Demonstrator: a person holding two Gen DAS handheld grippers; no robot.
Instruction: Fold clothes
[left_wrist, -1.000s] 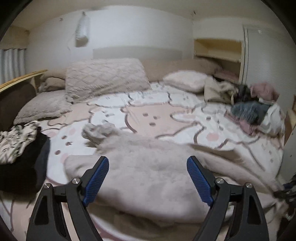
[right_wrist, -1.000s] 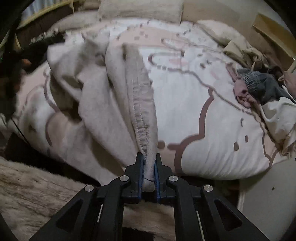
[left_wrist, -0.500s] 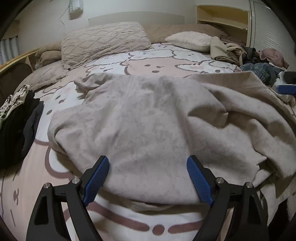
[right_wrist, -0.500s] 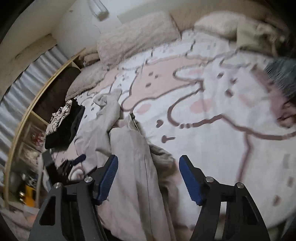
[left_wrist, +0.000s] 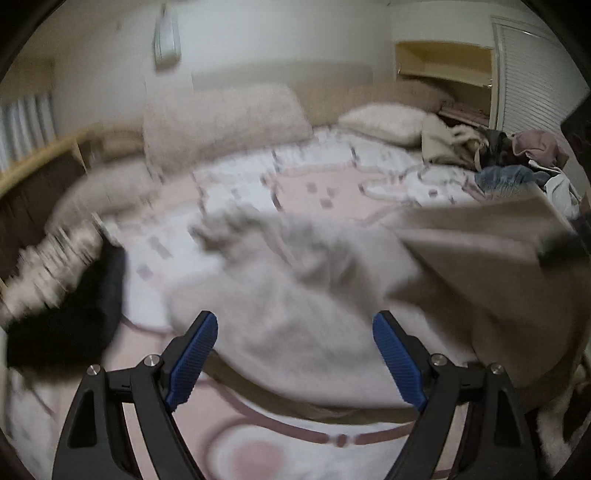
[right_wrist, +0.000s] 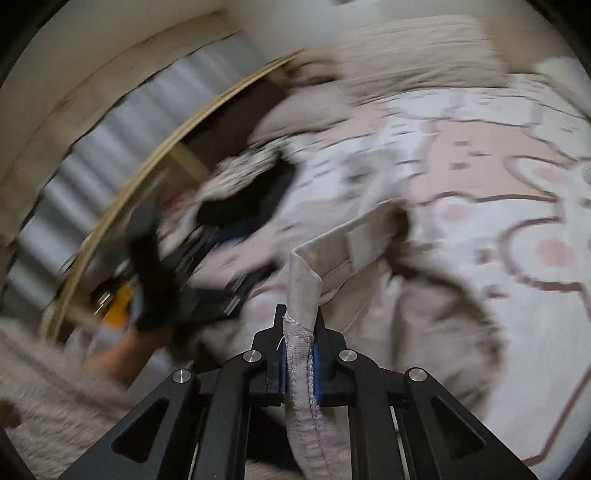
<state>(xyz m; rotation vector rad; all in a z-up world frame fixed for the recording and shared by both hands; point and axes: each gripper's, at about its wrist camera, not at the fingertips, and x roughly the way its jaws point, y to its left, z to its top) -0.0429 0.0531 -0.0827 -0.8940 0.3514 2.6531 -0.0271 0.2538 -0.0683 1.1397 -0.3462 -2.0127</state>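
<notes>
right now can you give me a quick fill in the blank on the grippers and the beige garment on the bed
1. The right gripper is ____ on the hem of the beige garment.
2. The left gripper has its jaws ____, holding nothing.
3. The pads on the left gripper's fingers are ____ in colour.

Missing words: shut; open; blue

The garment (left_wrist: 295, 314) lies on the bed (left_wrist: 314, 184) ahead of the left gripper (left_wrist: 295, 354), dark clothes (left_wrist: 74, 314) to its left, pillows (left_wrist: 221, 118) beyond.
</notes>
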